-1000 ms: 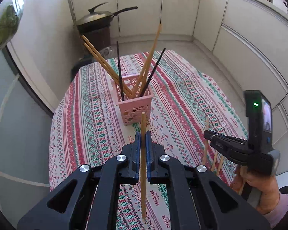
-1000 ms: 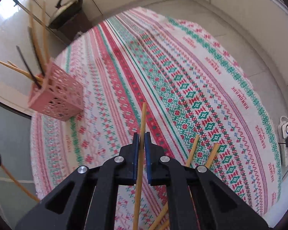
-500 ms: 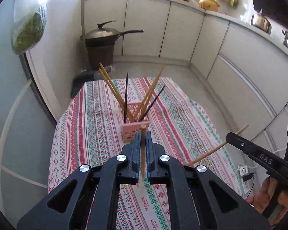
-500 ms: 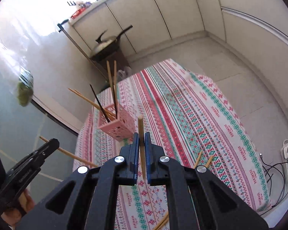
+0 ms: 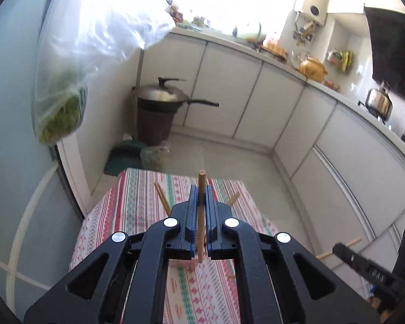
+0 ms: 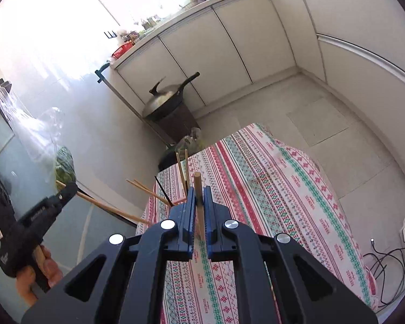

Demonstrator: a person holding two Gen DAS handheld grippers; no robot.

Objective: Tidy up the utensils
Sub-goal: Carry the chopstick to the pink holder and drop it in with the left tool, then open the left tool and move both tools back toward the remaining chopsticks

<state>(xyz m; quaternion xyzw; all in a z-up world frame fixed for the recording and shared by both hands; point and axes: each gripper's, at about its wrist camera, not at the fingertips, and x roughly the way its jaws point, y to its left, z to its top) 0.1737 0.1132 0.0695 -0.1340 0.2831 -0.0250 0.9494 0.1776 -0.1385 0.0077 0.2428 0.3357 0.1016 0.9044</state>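
Both grippers' fingers (image 5: 193, 210) (image 6: 208, 210) clamped tight

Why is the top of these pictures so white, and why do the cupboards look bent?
Left wrist view: window light blows out the top, washing out the plastic bag; the fisheye lens curves the cabinets. Right wrist view: the same glare whitens the upper left, and the cabinets bow too.

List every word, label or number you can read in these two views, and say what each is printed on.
"DAS": on the right gripper, in the left wrist view.
Raised lettering on the left gripper: too blurred to read.
Small words on the tablecloth: too small to read.
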